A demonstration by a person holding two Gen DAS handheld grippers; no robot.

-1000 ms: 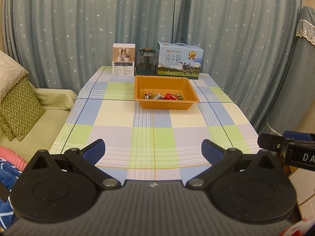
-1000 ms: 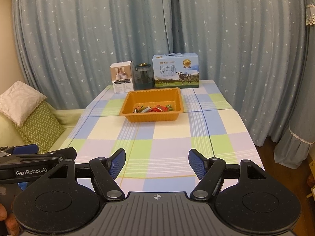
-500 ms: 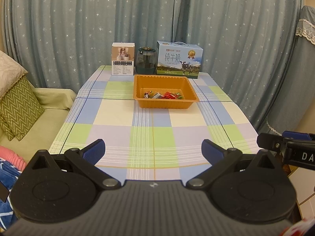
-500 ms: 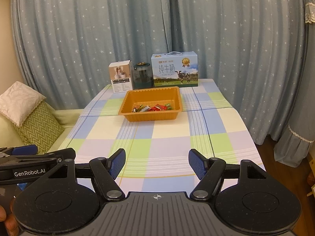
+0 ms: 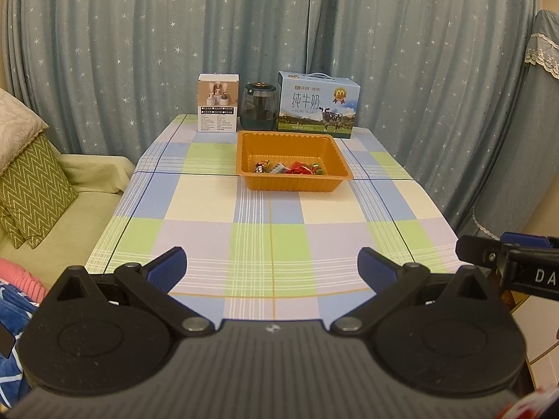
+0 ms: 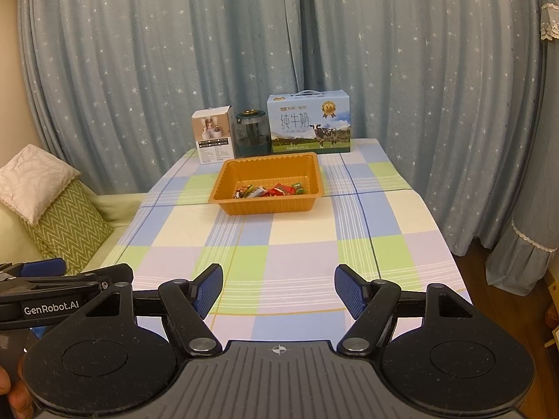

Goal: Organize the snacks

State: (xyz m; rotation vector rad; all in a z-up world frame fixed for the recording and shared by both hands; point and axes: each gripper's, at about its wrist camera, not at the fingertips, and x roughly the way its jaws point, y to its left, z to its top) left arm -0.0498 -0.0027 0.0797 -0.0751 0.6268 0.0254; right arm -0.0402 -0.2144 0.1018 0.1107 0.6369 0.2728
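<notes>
An orange tray (image 5: pixel 248 153) stands at the far middle of the checked table and holds several wrapped snacks (image 5: pixel 291 168). It also shows in the right wrist view (image 6: pixel 220 188) with the snacks (image 6: pixel 270 190) along its near side. My left gripper (image 5: pixel 271 265) is open and empty over the table's near edge, far from the tray. My right gripper (image 6: pixel 278 288) is open and empty, also at the near edge. Each gripper shows at the side of the other's view.
Behind the tray stand a white box (image 5: pixel 218 107), a dark glass jar (image 5: pixel 259 105) and a blue milk carton (image 5: pixel 318 109). A sofa with cushions (image 5: pixel 31 188) lies left of the table (image 5: pixel 244 234). Curtains hang behind and to the right.
Both grippers have drawn back and risen slightly, so the tray looks a little farther off. Both stay open and empty.
</notes>
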